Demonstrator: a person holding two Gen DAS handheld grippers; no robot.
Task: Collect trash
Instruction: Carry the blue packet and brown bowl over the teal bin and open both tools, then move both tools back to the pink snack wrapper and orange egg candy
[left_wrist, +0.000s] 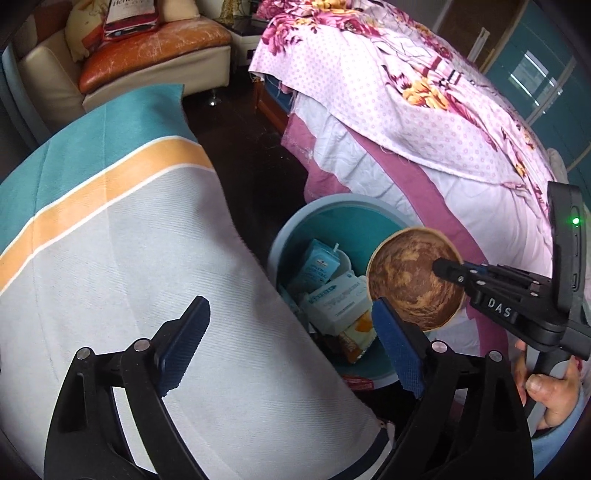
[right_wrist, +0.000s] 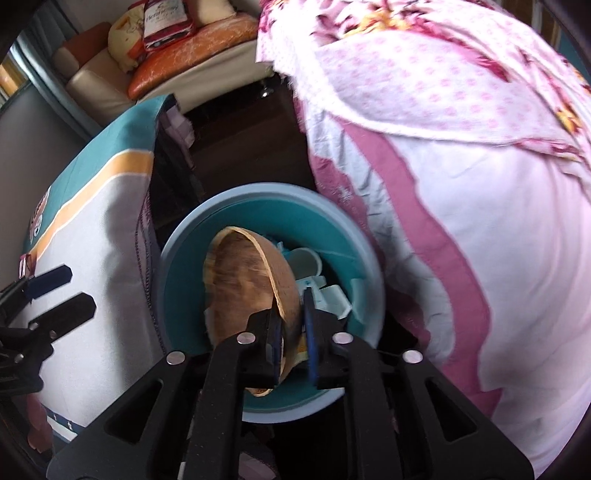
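A brown wooden bowl (left_wrist: 413, 280) (right_wrist: 240, 280) hangs tilted on edge over a round blue trash bin (left_wrist: 280, 236) (right_wrist: 173, 258) on the floor. Its rim sits between the jaws of my right gripper (right_wrist: 291, 317) (left_wrist: 443, 266), which stand slightly apart and wider than the thin bowl wall. The bowl looks blurred in the right wrist view. Inside the bin lie pale blue drink cartons (left_wrist: 321, 266) and other packaging (left_wrist: 340, 299). My left gripper (left_wrist: 290, 306) (right_wrist: 68, 291) is wide open and empty, over the edge of the cloth-covered table beside the bin.
A table with a teal, orange and white cloth (left_wrist: 129, 240) stands left of the bin. A bed with pink floral sheets (left_wrist: 406, 122) stands to the right. Dark floor (left_wrist: 243, 155) runs between them toward a sofa (left_wrist: 147, 48). A person's hand (left_wrist: 546, 391) holds the right gripper's handle.
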